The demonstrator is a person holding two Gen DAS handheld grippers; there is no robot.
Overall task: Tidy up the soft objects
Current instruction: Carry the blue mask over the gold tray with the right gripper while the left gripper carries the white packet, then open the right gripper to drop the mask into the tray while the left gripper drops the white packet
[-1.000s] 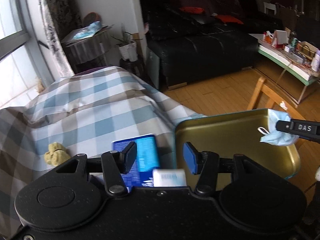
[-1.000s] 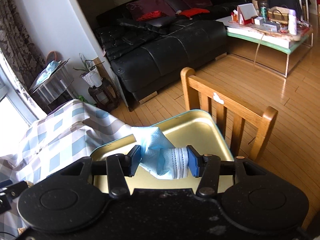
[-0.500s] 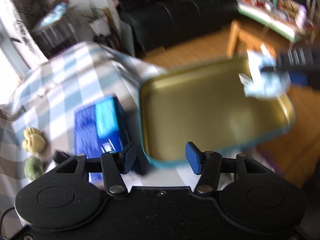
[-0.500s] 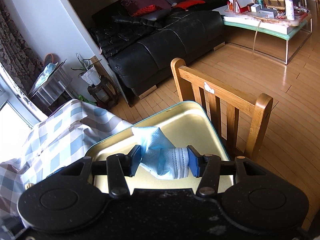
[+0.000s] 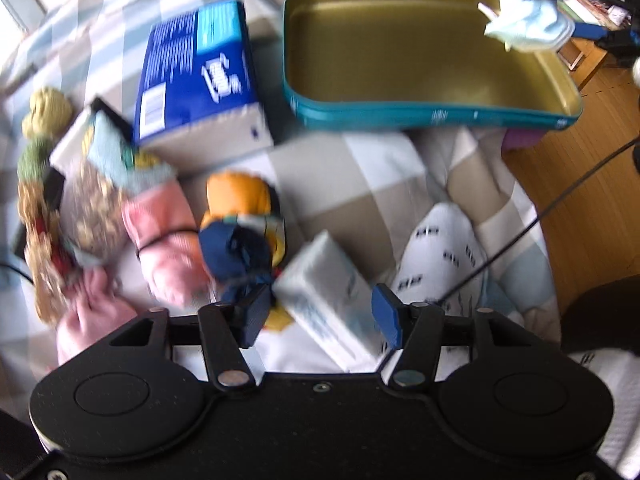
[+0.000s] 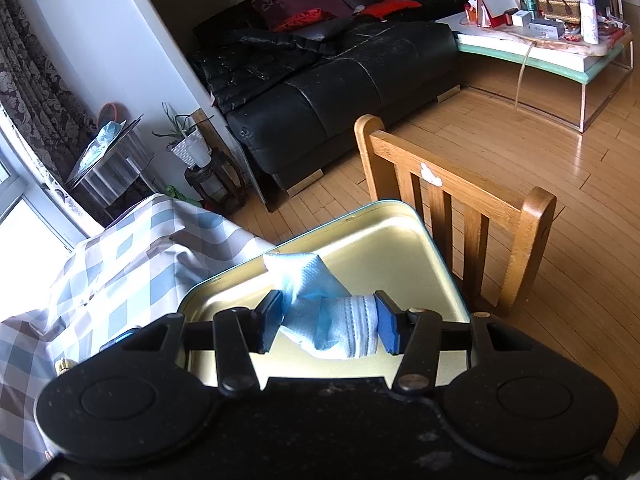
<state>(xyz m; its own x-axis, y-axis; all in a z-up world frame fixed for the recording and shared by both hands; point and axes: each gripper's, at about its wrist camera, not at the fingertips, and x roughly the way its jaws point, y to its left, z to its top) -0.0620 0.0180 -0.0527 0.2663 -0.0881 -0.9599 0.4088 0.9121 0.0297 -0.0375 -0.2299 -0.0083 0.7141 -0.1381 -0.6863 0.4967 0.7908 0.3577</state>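
My right gripper (image 6: 328, 326) is shut on a crumpled blue face mask (image 6: 324, 312) and holds it over the gold tin tray with a teal rim (image 6: 400, 236). In the left wrist view the mask (image 5: 524, 28) hangs above the tray's far right corner (image 5: 400, 116). My left gripper (image 5: 320, 316) is open and empty, just above a white tissue pack (image 5: 328, 292). Beside it lie an orange and navy sock bundle (image 5: 240, 224), a pink bundle (image 5: 164, 236) and white patterned socks (image 5: 440, 248).
A blue tissue box (image 5: 196, 72) lies left of the tray on the checked cloth (image 5: 360, 184). More soft bundles (image 5: 44, 112) sit at the left. A wooden chair (image 6: 460, 216) stands right behind the tray. A black cable (image 5: 560, 200) crosses the right side.
My left gripper has tilted down and pulled back, so the pile of soft things now shows under it. My right gripper has held the mask over the tray, barely moving.
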